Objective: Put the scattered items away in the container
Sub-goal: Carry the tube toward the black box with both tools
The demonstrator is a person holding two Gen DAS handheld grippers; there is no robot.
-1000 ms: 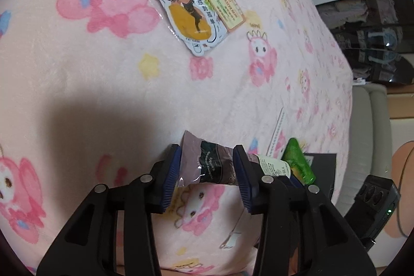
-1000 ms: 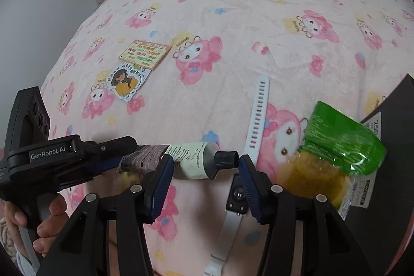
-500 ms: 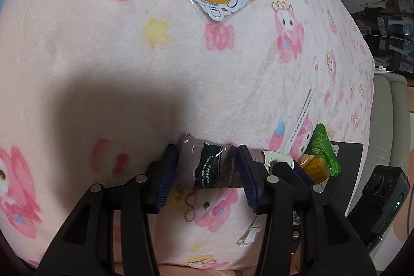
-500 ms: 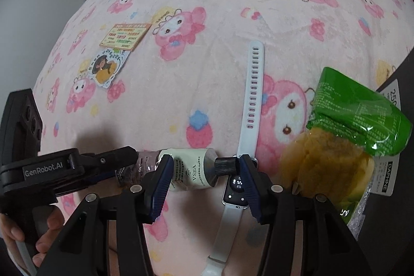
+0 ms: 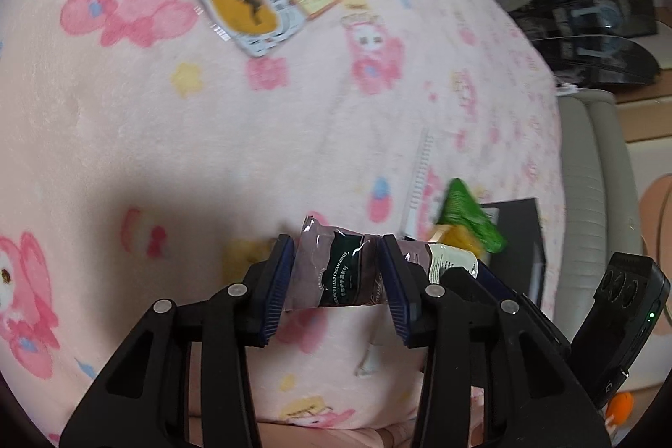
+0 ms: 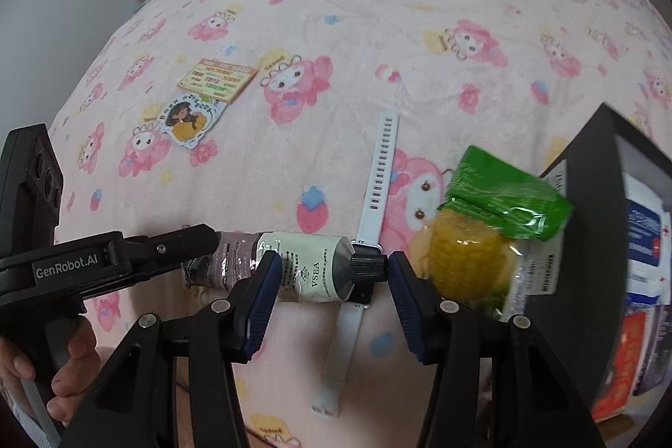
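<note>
A hand cream tube (image 5: 336,271) hangs crosswise between both grippers, just above the pink bedspread. My left gripper (image 5: 336,242) is closing on its crumpled purple tail, and the pads press on it. My right gripper (image 6: 334,257) is shut on the white cap end of the tube (image 6: 311,271), with the black cap against its right pad. The left gripper's fingers (image 6: 197,238) come in from the left in the right wrist view. A black box (image 6: 596,196) stands at the right. A packed corn cob (image 6: 470,255) leans on it.
A white watch (image 6: 378,171) lies under the tube's cap. A character sticker (image 6: 187,120) and a printed card (image 6: 218,78) lie farther back on the left. Packets (image 6: 642,229) sit inside the box. A person's hand (image 6: 71,364) holds the left gripper. A grey sofa (image 5: 596,175) borders the bed.
Both grippers have shifted right toward the black box with the tube between them. The cap, earlier left of the watch strap, now sits over the watch face.
</note>
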